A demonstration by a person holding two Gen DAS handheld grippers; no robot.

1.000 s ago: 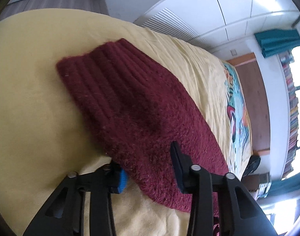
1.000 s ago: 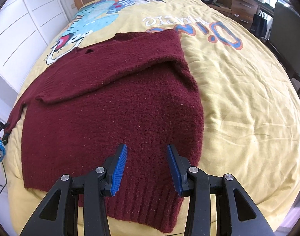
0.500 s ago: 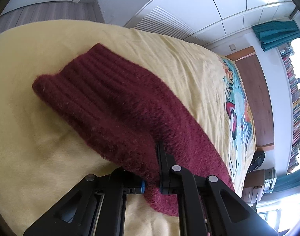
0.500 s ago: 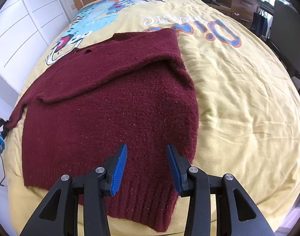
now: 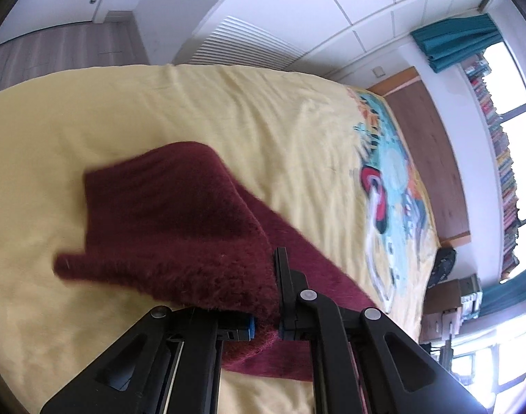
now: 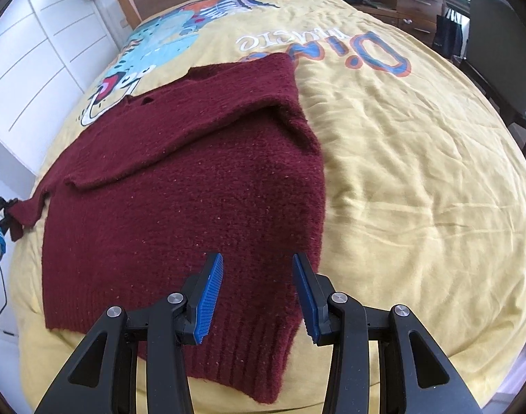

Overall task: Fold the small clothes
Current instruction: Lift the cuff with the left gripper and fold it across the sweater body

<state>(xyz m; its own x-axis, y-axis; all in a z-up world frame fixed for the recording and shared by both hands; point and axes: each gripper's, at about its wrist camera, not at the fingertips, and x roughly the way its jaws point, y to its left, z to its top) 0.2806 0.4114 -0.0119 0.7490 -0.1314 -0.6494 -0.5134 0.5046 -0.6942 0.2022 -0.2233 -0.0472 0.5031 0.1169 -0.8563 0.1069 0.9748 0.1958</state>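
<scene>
— Yellow bed cover (image 6: 418, 158), creased cotton with a dinosaur print and lettering toward the headboard; what lies on it?

— One maroon knitted sweater (image 6: 180, 186), fuzzy, with ribbing along the hem at the foot edge of the bed. Its far sleeve is folded across the chest, and the body is spread flat across the middle of the bed.

— How do the fingers of the left gripper (image 5: 265, 324) stand?

— Nearly together, pinched on the sweater's ribbed cuff (image 5: 180, 234). The knit bunches up over the blue pad, and the cuff is raised off the cover at the bed's left edge, blurred in the left wrist view.

— And the right gripper (image 6: 258, 296)?

— Its fingers (image 6: 209, 296) stand wide apart, holding nothing, with ridged blue pads facing each other above the hem near the foot edge. Whether they touch the knit, I cannot tell.

— Anything around the bed?

— White panelled cupboards (image 6: 35, 55) on one side, a dark chair (image 6: 501, 55) on the other
</scene>
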